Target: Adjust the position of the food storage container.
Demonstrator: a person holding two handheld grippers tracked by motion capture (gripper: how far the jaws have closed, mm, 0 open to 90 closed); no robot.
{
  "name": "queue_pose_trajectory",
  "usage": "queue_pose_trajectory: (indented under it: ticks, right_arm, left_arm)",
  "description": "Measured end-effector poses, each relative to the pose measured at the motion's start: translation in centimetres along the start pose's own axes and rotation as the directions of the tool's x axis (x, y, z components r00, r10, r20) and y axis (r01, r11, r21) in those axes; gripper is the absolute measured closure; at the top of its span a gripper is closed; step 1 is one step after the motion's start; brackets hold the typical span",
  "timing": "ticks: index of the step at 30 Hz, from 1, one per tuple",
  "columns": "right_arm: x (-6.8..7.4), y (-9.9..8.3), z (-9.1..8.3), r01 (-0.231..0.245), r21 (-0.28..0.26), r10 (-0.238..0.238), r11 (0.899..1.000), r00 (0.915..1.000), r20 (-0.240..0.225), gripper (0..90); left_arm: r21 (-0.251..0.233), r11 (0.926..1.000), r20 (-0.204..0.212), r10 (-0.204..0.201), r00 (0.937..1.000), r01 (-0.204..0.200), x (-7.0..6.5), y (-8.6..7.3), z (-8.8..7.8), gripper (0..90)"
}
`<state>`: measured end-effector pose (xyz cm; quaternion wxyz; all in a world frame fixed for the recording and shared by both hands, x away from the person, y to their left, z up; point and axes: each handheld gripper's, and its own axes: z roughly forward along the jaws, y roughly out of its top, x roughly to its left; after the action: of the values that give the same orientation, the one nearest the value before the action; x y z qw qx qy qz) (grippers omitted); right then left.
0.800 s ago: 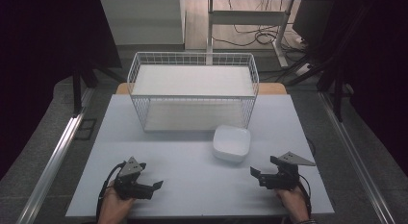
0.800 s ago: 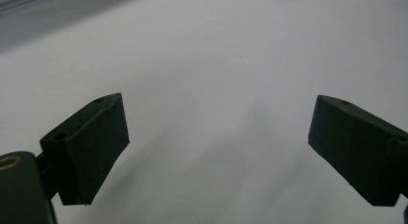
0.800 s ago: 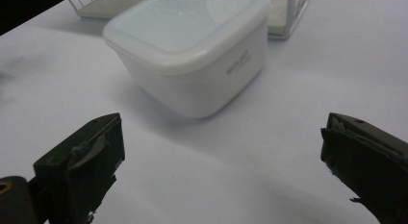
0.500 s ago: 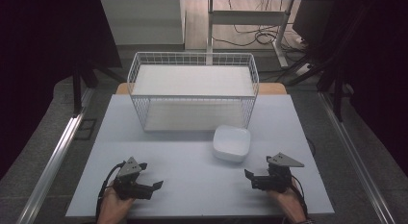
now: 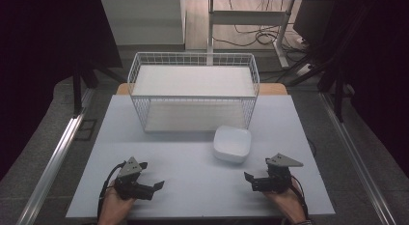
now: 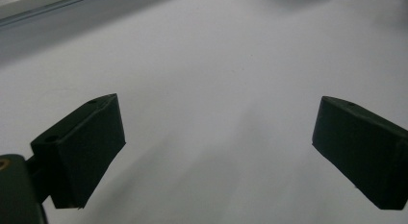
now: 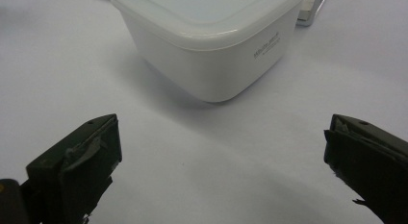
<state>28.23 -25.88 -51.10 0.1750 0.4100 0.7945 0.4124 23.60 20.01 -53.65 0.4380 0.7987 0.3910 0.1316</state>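
A white lidded container (image 5: 232, 144) sits on the white table (image 5: 193, 152), just in front of the right end of a white wire basket (image 5: 193, 92). My right gripper (image 5: 249, 179) lies low near the table's front right, pointing left, a short way in front of the container. Its jaws stand wide open with nothing between them. In the right gripper view the container (image 7: 211, 41) is close ahead, beyond the open gripper (image 7: 221, 156). My left gripper (image 5: 158, 186) rests at the front left, pointing right, open and empty over bare table (image 6: 216, 65).
The basket stands at the back middle of the table and holds nothing that I can see. Metal rails (image 5: 58, 152) run along the floor on both sides. A desk frame with cables (image 5: 251, 27) stands beyond the table.
My right gripper has slid a little to the left, towards the area in front of the container. The left gripper has stayed almost still.
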Motion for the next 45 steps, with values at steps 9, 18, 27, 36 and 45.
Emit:
queue_pose_trajectory:
  ticks: [9, 18, 27, 36, 45]
  right_arm:
    - [-0.3, 0.7, 0.1, -0.006, 0.033, 0.005, 0.999, 0.9998, 0.017, 2.7]
    - [-1.2, 1.9, 0.3, -0.027, 0.029, 0.026, 0.999, 0.9989, 0.039, 9.0]
    - [-2.8, 3.8, 1.2, -0.004, 0.020, 0.002, 1.000, 0.9958, 0.091, 13.3]
    - [-4.9, 5.3, 2.9, -0.025, 0.045, 0.020, 0.999, 0.9934, 0.113, 31.0]
    - [-6.0, 6.6, 4.7, -0.031, 0.079, 0.023, 0.996, 0.9951, 0.097, 61.4]
  left_arm:
    - [-0.012, 0.9988, 0.019, -0.047, 0.9987, 0.047, 0.4, 0.5, -0.1, 3.9]
    - [-0.035, 0.9943, 0.052, -0.099, 0.9937, 0.101, 1.2, 2.6, 1.1, 2.5]
    - [-0.028, 0.9980, 0.041, -0.055, 0.9977, 0.056, 1.4, 6.7, 3.7, 9.3]
    - [-0.017, 0.9998, 0.029, 0.005, 0.9996, -0.005, 1.4, 9.4, 7.4, 31.6]
    - [0.008, 0.9995, 0.095, 0.028, 0.9951, -0.029, 0.7, 11.9, 10.6, 63.6]
